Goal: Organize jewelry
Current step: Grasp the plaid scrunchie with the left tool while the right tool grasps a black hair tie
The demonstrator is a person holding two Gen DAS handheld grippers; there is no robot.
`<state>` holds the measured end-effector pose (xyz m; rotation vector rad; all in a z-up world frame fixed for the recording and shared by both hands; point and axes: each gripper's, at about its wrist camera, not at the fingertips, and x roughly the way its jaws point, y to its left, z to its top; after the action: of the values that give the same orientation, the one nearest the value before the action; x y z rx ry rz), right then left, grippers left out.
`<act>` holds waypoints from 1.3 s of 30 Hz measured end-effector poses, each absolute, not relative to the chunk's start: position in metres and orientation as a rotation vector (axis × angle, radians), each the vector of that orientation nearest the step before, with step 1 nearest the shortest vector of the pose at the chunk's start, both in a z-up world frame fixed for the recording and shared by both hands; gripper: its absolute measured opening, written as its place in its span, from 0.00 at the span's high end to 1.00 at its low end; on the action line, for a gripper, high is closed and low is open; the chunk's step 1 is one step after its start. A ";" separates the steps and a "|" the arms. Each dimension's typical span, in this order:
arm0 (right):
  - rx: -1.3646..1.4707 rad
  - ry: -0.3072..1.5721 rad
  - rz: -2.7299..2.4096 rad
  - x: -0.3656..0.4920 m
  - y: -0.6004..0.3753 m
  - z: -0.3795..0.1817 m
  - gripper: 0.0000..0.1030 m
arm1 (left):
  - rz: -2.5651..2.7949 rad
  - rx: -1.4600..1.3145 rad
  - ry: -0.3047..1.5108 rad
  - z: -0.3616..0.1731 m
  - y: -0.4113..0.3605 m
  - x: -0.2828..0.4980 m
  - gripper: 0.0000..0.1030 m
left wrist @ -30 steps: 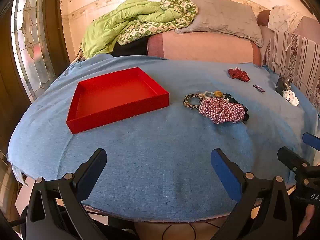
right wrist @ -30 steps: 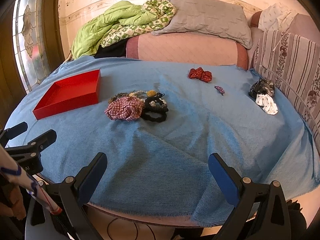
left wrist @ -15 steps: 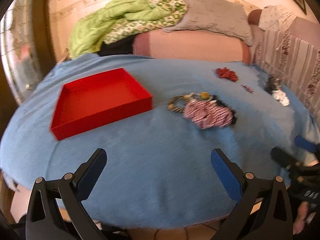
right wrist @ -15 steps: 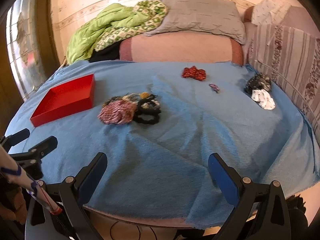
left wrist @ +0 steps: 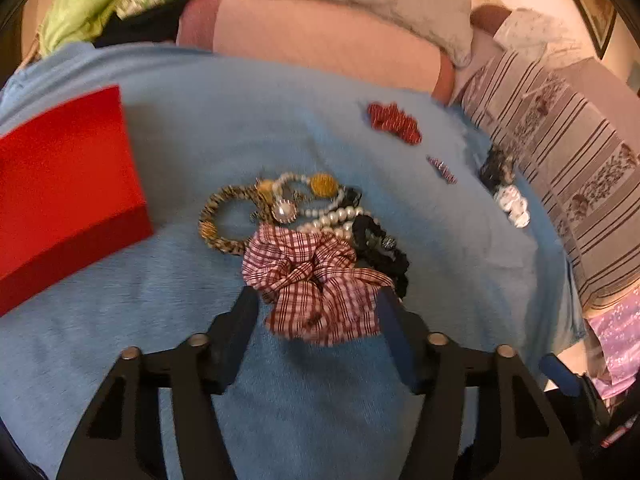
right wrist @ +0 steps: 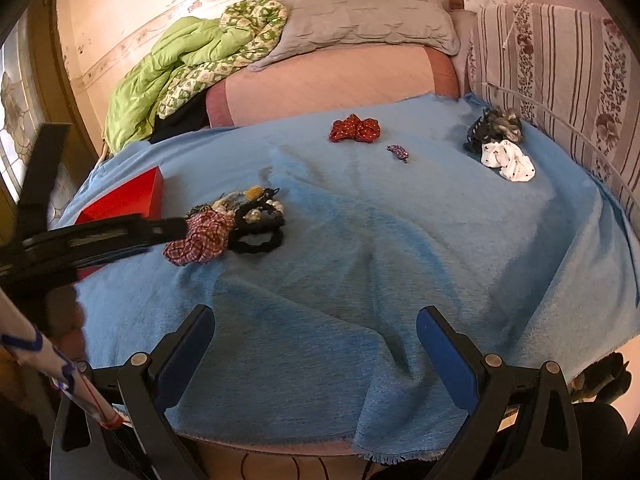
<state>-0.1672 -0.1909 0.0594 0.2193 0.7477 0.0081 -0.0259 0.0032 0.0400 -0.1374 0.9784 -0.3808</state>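
A red plaid scrunchie [left wrist: 316, 280] lies at the near edge of a small pile on the blue cloth [left wrist: 200, 140], with a leopard bangle [left wrist: 222, 220], pearl beads [left wrist: 336, 216] and a black scrunchie [left wrist: 380, 252]. My left gripper [left wrist: 316, 312] is open, its fingers on either side of the plaid scrunchie's near edge. The right wrist view shows the left gripper [right wrist: 176, 228] reaching the plaid scrunchie [right wrist: 200, 240]. A red tray [left wrist: 60, 192] sits left of the pile. My right gripper [right wrist: 316, 340] is open and empty over the cloth's near edge.
A red dotted scrunchie [right wrist: 355, 129], a small purple clip [right wrist: 398, 152], and a dark and a white scrunchie [right wrist: 506, 160] lie farther right. Pillows and a green quilt [right wrist: 180, 68] are behind. Striped cushions [right wrist: 560, 72] line the right side.
My left gripper has moved forward and right from the cloth's near edge up to the pile, so its fingers now flank the plaid scrunchie. The right gripper has barely moved.
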 end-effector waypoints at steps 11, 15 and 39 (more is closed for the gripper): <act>0.295 0.735 0.056 -0.149 -0.202 0.070 0.12 | -0.487 -0.155 0.819 0.073 0.031 -0.036 0.91; 0.203 0.752 0.127 -0.124 -0.188 0.080 0.35 | -0.449 -0.113 0.717 0.102 0.047 -0.031 0.91; 0.112 0.895 0.374 0.002 -0.130 0.060 0.92 | -0.313 -0.145 0.650 0.105 0.123 -0.003 0.91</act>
<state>0.0018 -0.1303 0.0596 0.1119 0.8950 0.3738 -0.0031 0.1226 0.1047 -0.1445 0.6501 -0.3134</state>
